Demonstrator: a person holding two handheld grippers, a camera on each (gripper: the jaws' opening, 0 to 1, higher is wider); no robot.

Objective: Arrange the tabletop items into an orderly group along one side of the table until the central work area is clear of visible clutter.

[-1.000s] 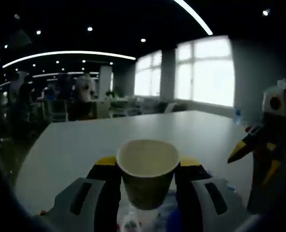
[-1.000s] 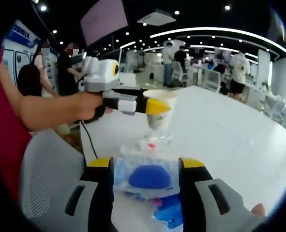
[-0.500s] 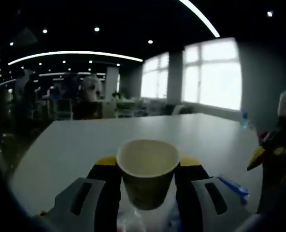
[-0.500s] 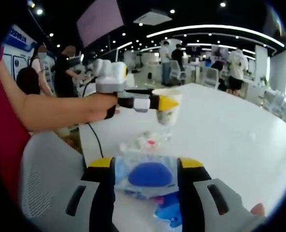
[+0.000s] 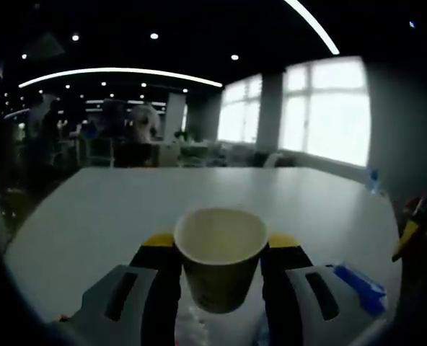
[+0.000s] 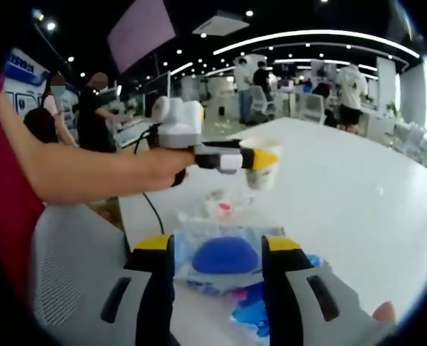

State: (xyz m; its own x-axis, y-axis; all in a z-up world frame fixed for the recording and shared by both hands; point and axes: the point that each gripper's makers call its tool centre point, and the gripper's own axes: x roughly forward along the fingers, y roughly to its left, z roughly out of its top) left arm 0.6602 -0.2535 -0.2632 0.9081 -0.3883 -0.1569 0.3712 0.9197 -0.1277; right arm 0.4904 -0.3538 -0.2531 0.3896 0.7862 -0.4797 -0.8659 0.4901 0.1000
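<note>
My left gripper (image 5: pixel 219 249) is shut on a paper cup (image 5: pixel 220 253), held upright above the white table (image 5: pixel 163 202). In the right gripper view the same left gripper (image 6: pixel 253 158) carries the paper cup (image 6: pixel 262 171) over a crumpled clear wrapper (image 6: pixel 217 209). Between the jaws of my right gripper (image 6: pixel 218 249) lies a clear packet with a blue round item (image 6: pixel 225 256); the jaws stand on either side of it, and contact cannot be made out. More blue packaging (image 6: pixel 253 311) lies just below it. My right gripper's yellow tip (image 5: pixel 408 229) shows at the right edge of the left gripper view.
A blue packet (image 5: pixel 359 281) lies on the table at the lower right in the left gripper view. A grey chair back (image 6: pixel 76 267) stands beside the table's near edge. People stand and sit in the background. The table stretches wide and bare toward the windows.
My left gripper has carried the cup to the right and farther across the table. The right gripper stays over the blue packet.
</note>
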